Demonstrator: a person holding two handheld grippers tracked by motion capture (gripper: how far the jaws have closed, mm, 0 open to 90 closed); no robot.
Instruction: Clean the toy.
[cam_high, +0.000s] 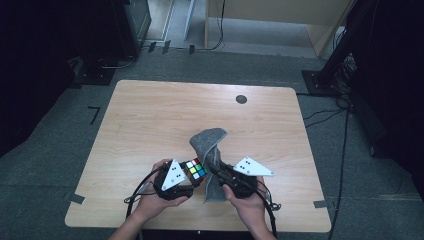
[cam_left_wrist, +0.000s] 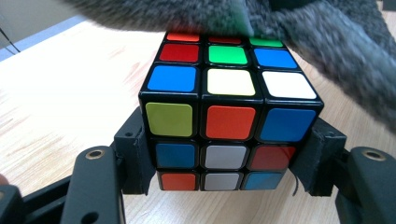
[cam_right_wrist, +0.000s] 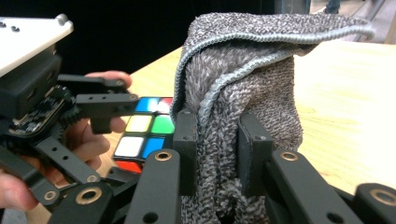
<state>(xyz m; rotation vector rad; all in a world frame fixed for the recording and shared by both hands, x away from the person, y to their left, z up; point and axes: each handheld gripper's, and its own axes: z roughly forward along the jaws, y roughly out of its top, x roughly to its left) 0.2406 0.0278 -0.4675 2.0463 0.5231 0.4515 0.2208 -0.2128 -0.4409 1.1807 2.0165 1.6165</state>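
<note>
A scrambled colour cube (cam_left_wrist: 229, 109) sits clamped between the two black jaws of my left gripper (cam_left_wrist: 229, 154), held just above the wooden table (cam_high: 150, 120). In the high view the cube (cam_high: 196, 169) shows between the two hands, with the left gripper (cam_high: 192, 181) beside it. My right gripper (cam_right_wrist: 218, 154) is shut on a bunched grey cloth (cam_right_wrist: 247, 79), which folds over its jaws. That cloth (cam_high: 210, 150) drapes against the cube's far side and covers part of its top (cam_left_wrist: 299, 32). The right gripper (cam_high: 216, 172) sits close to the cube's right.
The table's near edge (cam_high: 200, 227) lies under the person's forearms. A small dark round mark (cam_high: 241, 99) is at the table's far side. Black stands and cables (cam_high: 345, 65) occupy the floor at the right.
</note>
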